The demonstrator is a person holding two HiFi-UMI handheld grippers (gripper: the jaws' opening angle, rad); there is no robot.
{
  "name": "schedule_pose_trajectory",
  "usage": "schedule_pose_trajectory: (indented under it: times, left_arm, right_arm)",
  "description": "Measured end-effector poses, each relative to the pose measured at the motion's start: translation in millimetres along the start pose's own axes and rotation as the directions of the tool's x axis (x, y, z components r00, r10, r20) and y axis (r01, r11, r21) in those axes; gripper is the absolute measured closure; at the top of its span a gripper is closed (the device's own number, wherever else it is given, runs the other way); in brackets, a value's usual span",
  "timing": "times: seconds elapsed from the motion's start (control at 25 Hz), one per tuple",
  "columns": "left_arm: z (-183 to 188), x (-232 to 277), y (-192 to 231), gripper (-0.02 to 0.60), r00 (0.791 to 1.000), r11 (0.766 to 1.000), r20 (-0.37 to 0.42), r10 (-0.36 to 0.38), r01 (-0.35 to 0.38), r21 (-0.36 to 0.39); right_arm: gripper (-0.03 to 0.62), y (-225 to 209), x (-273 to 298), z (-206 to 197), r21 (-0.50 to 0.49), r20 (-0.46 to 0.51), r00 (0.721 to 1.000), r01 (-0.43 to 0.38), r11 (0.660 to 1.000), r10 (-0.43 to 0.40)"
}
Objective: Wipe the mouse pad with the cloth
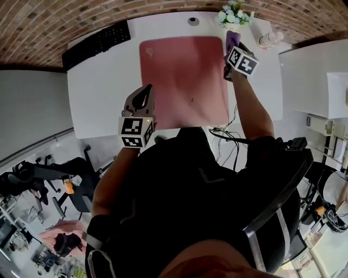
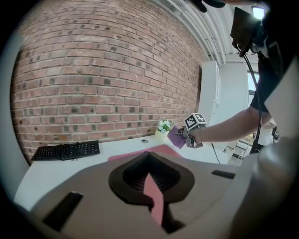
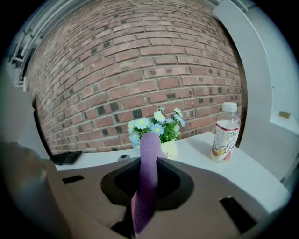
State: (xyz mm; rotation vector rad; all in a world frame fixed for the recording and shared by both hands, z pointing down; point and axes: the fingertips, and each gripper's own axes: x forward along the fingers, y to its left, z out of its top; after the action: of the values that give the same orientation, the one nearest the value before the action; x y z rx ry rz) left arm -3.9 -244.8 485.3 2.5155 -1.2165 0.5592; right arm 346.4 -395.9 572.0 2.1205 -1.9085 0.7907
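Note:
The pink mouse pad [image 1: 185, 76] lies flat in the middle of the white desk [image 1: 98, 92]. My right gripper [image 1: 231, 46] hovers over the pad's far right corner, shut on a purple cloth [image 1: 232, 38]. That cloth [image 3: 147, 177] stands up between the jaws in the right gripper view. My left gripper [image 1: 144, 93] hangs over the pad's near left edge. Its jaws stand close together with nothing held, and only a narrow slit shows the pad's pink [image 2: 153, 198] beneath. The left gripper view also shows the pad [image 2: 159, 150] ahead and the right gripper [image 2: 180, 136] with the cloth [image 2: 175, 137].
A black keyboard [image 1: 97, 43] lies at the desk's far left. A pot of flowers [image 1: 235, 15] and a bottle [image 1: 268, 38] stand at the far right corner, just beyond the right gripper. A brick wall runs behind the desk. Cables [image 1: 225, 136] hang at the near edge.

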Motion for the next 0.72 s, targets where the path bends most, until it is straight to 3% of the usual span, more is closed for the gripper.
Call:
schedule_pose_trajectory:
  times: [0.2,0.44,0.72]
  left_arm:
    - [-3.9,1.7,0.9,0.581,0.999,1.0,-0.025,0.02,-0.02,0.002]
    - [-8.7,0.4,19.7,0.581,0.996,0.996,-0.034,0.085,-0.086,-0.028]
    - [-8.8,-11.5,26.5,0.581,0.994,0.993,-0.02,0.112,-0.113,-0.047]
  right_arm:
    - [0.534,-14.1,25.6,-21.7,-0.109,-0.049,0.998,0.03,0.994,-0.035]
    - [0.534,13.8,51.5,-48.6,-0.079,-0.109,0.994,-0.024,0.997,0.016]
    - [0.534,59.9,60.1,-74.2,-0.082,-0.169,0.982,-0.104,0.991,0.089]
